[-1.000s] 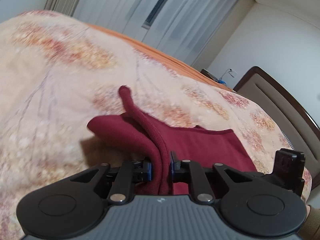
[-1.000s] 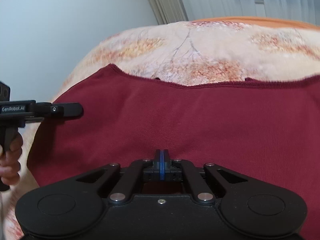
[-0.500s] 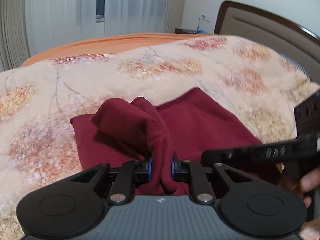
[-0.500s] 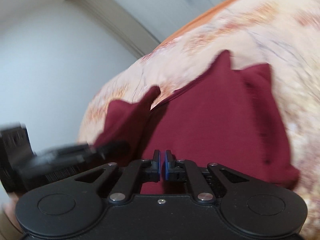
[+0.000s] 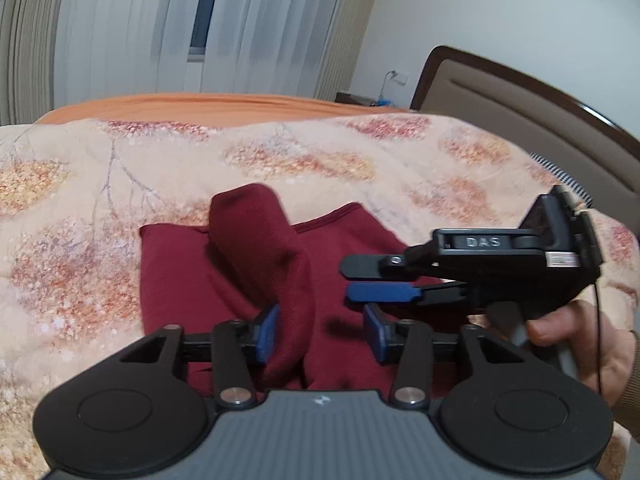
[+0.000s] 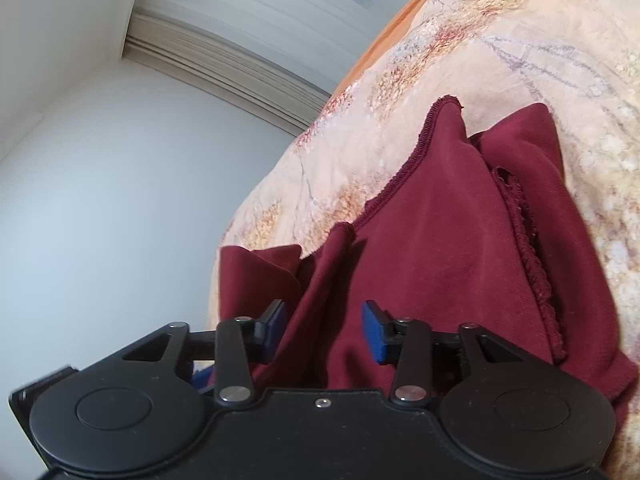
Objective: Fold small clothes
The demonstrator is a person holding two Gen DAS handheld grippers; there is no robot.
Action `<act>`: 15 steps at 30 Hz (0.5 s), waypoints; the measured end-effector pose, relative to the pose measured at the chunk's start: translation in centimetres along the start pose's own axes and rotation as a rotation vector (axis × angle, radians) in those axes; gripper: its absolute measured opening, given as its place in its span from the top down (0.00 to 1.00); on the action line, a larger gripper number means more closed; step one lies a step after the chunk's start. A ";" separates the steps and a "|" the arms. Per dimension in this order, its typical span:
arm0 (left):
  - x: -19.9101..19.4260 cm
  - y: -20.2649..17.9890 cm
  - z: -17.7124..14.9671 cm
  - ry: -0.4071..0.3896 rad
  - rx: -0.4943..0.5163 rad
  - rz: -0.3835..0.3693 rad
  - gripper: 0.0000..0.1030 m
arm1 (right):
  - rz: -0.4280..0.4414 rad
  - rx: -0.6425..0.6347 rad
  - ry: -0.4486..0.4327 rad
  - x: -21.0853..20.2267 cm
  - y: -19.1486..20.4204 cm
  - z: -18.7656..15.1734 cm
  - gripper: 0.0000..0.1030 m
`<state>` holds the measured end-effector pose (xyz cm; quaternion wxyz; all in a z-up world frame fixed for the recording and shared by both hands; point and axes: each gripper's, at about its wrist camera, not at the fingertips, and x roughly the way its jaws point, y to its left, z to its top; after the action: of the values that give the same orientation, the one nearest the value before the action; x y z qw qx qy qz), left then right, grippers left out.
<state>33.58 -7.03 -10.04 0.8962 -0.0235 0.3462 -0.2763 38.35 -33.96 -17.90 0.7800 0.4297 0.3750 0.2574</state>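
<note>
A dark red garment [image 5: 224,280] lies partly folded on the floral bedspread [image 5: 120,200]. My left gripper [image 5: 322,334] hangs low over it, its jaws opening. A raised fold of the red cloth [image 5: 288,300] stands between the blue pads, leaning by the left one and clear of the right one. My right gripper [image 5: 352,280] reaches in from the right, held by a hand [image 5: 560,332]. In the right wrist view the right gripper [image 6: 325,331] is opening too, with the garment [image 6: 440,240] spread under its parted pads and not pinched.
A padded headboard [image 5: 520,92] rises at the right, with a small bedside stand [image 5: 360,98] beside it. Curtains [image 5: 160,28] and an orange sheet [image 5: 200,104] lie beyond the bed. A white wall [image 6: 100,200] borders the bed's edge.
Both grippers were shut on the red cloth and have now parted, letting it go. Both swung across the bed and rolled, and the right gripper now sits close to the left.
</note>
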 end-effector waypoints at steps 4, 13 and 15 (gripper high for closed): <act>1.1 -0.4 0.5 0.011 -0.033 -0.020 0.46 | -0.007 0.006 -0.009 -0.4 -0.2 -0.2 0.54; -6.3 0.3 1.2 -0.198 -0.124 -0.077 0.32 | -0.002 0.036 0.011 -1.0 -0.7 -0.3 0.49; -8.3 0.9 -0.2 -0.209 -0.104 -0.022 0.23 | -0.004 0.034 0.013 -0.8 -0.6 -0.4 0.47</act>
<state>28.80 -2.01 -5.31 0.9218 -0.1025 0.2646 -0.2640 37.64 -34.66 -18.25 0.7708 0.4405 0.3850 0.2523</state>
